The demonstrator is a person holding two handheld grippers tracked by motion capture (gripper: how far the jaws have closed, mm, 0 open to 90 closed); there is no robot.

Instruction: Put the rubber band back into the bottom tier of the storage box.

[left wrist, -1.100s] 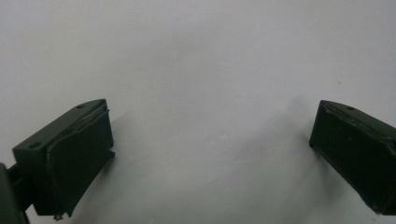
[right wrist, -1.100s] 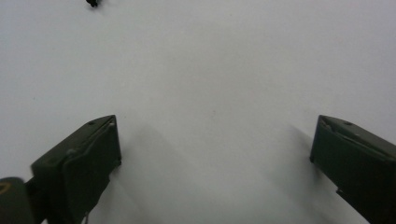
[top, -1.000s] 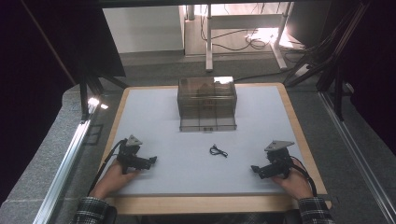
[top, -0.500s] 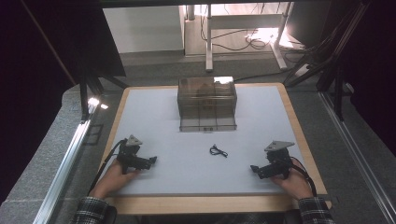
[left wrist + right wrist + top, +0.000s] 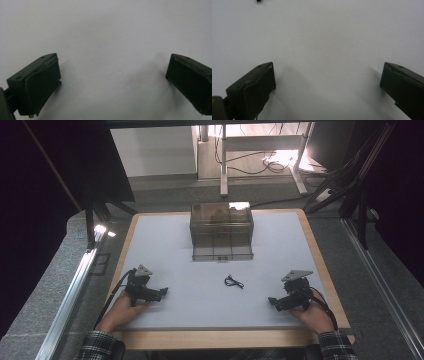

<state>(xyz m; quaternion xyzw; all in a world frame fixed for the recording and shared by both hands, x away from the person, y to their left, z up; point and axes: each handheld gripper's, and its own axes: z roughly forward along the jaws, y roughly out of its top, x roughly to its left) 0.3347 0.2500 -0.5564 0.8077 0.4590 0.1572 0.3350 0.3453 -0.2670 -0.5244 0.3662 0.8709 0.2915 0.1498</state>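
A small black cable (image 5: 233, 282), thin and loosely coiled into a tangle, lies flat on the white surface (image 5: 170, 245) just below the middle of the frame, in front of a smoky transparent box (image 5: 221, 232), clearly apart from it.

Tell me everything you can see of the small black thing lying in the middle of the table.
The small black thing is a thin, dark, wiry item, bent into a loose curl with short ends; too small to name its material. It lies flat on the white table top, in front of the clear brown box and apart from it. Nothing touches it: the left gripper and right gripper rest to either side, both open.
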